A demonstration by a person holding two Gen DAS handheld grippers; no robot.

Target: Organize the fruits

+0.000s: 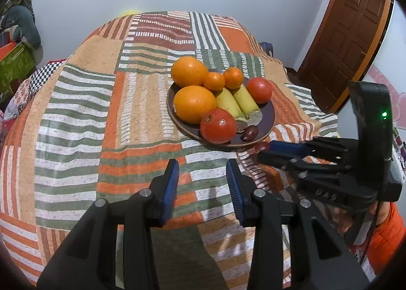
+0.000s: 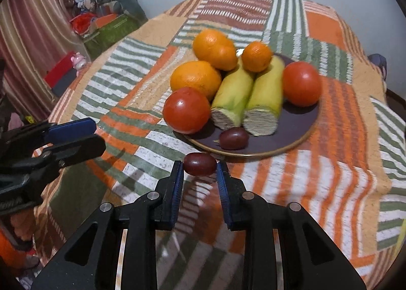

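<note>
A dark plate on the striped tablecloth holds two large oranges, two small ones, two tomatoes, two cut banana pieces and one dark red grape. My right gripper is shut on a second dark red grape, held just in front of the plate's near rim. My left gripper is open and empty over the cloth, left of the right gripper.
The patchwork tablecloth covers the whole round table. A wooden door stands at the back right. Boxes and clutter sit off the table's left side. The left gripper also shows in the right wrist view.
</note>
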